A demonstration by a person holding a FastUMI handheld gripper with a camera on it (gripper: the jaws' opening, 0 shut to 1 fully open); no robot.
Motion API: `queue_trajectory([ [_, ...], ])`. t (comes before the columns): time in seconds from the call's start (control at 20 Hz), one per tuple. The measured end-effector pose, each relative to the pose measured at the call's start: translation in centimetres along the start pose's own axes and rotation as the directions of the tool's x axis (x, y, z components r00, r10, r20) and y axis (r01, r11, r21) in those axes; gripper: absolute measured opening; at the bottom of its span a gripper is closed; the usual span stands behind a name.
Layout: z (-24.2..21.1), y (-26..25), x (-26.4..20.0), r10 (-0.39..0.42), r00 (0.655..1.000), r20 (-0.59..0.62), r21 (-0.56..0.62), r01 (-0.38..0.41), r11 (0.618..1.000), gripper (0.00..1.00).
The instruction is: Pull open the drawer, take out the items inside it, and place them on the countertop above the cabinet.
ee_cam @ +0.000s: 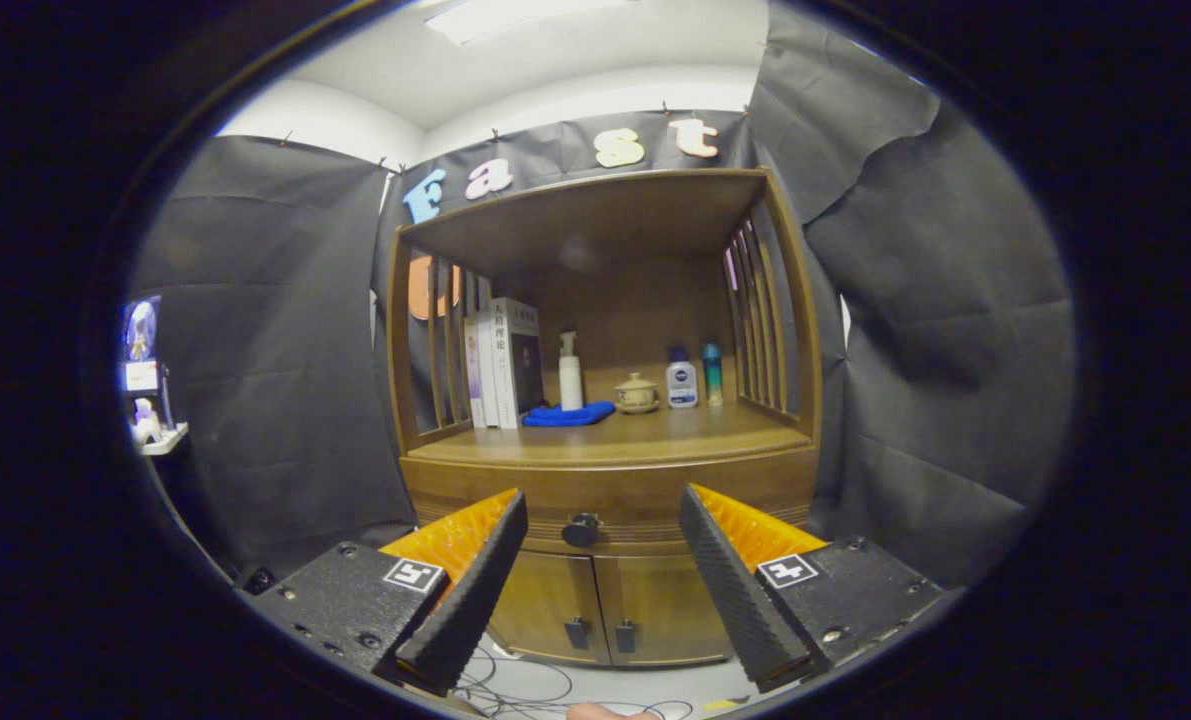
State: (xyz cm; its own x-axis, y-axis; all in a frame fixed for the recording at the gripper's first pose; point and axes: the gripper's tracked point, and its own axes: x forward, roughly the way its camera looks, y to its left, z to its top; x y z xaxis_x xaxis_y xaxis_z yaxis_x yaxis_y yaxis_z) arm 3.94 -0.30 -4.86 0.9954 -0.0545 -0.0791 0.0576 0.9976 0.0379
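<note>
A brown wooden cabinet stands ahead. Its drawer (610, 500) is closed, with a dark round knob (582, 530) at its middle. My gripper (603, 505) is open, and the knob lies beyond and between the two fingertips, a short way off. Nothing is held between the fingers. Above the drawer is the countertop (645, 435), a wooden shelf inside an open hutch. What lies inside the drawer is hidden.
On the countertop stand upright books (500, 365), a white pump bottle (570, 372), a folded blue cloth (567, 414), a small lidded pot (637, 394), a white bottle (682, 380) and a teal bottle (713, 374). Two lower doors (610, 605) have dark handles. Cables (520, 690) lie on the floor.
</note>
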Motion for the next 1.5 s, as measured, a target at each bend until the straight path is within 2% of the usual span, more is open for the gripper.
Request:
queue_trajectory([
  [0.4, -2.5, 1.9, 4.9, -0.002, 0.999, -0.049, -0.011, 0.002, 1.0, 0.99],
  [0.85, -6.0, 2.7, 11.4, -0.039, 0.993, -0.113, -0.033, 0.036, 0.999, 0.99],
  [0.95, -7.0, 2.8, 12.7, -0.054, 0.99, -0.132, -0.042, 0.049, 0.998, 0.94],
  [1.3, -10.3, 2.7, 16.6, -0.109, 0.974, -0.197, -0.014, 0.108, 0.994, 0.69],
  [1.45, -10.8, 2.1, 17.4, -0.135, 0.968, -0.21, 0.006, 0.139, 0.99, 0.66],
  [1.5, -11.0, 2.1, 18.0, -0.129, 0.968, -0.215, 0.015, 0.135, 0.991, 0.62],
])
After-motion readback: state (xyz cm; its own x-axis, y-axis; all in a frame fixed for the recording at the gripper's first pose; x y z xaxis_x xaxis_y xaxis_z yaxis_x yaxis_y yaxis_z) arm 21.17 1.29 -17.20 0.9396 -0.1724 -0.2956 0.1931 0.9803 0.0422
